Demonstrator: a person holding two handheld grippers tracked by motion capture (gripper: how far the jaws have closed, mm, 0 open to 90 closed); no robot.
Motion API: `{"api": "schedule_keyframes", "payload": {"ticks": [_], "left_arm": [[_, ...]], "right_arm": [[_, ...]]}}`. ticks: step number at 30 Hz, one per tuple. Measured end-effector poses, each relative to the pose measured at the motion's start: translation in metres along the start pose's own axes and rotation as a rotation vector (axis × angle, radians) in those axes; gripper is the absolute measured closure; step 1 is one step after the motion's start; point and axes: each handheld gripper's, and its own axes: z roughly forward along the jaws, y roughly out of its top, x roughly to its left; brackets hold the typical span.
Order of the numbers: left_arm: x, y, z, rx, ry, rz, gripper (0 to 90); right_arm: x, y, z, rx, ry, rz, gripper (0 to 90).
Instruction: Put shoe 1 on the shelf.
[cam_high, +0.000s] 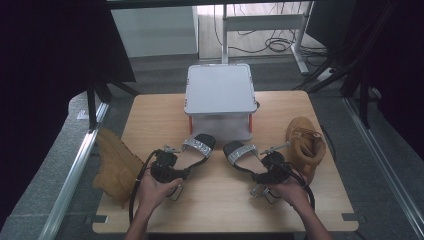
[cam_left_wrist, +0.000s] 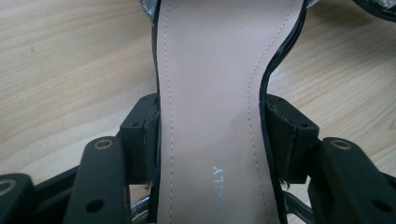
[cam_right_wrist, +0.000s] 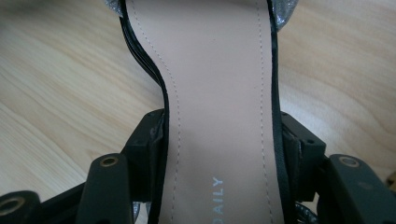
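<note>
The left gripper (cam_high: 176, 170) is clamped on the waist of the left sandal (cam_high: 196, 150) — the pads (cam_left_wrist: 150, 135) press both sole edges. The right gripper (cam_high: 264, 170) grips the right sandal (cam_high: 241, 155) likewise; both sandals lie mid-table (cam_high: 220, 205), near the grey box (cam_high: 220, 90), between two tan boots.

My left hand-held gripper (cam_high: 176, 161) and right hand-held gripper (cam_high: 261, 163) are matte black, with blocky jaws and brass-ringed screw holes. A black cable (cam_high: 136, 186) loops from each. My forearms are bare, no sleeves.
</note>
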Motion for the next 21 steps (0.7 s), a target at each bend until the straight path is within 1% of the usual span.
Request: {"api": "schedule_keyframes", "payload": {"ticks": [1, 4, 7, 10, 13, 17, 21], "left_arm": [[-0.001, 0.002, 0.001, -0.003, -0.001, -0.007, 42.1], [0.000, 0.009, 0.003, -0.004, -0.003, -0.010, 42.1], [0.001, 0.014, 0.007, -0.001, -0.010, -0.021, 42.1], [0.004, 0.019, 0.011, -0.001, -0.011, -0.033, 42.1], [0.008, 0.022, 0.013, -0.012, -0.018, -0.061, 42.1], [0.010, 0.029, 0.016, -0.010, -0.006, -0.072, 42.1], [0.008, 0.039, 0.018, -0.015, -0.002, -0.075, 42.1]], "right_arm": [[0.000, 0.002, 0.000, -0.010, 0.001, 0.005, 41.8], [0.001, 0.007, -0.001, -0.038, 0.000, 0.026, 41.8], [0.001, 0.013, -0.002, -0.063, 0.021, 0.054, 41.8], [0.000, 0.020, -0.002, -0.077, 0.027, 0.073, 41.8], [0.000, 0.027, 0.000, -0.090, 0.031, 0.089, 41.8], [0.002, 0.036, 0.006, -0.114, 0.008, 0.112, 41.8], [0.000, 0.046, 0.012, -0.132, -0.004, 0.145, 41.7]]}}
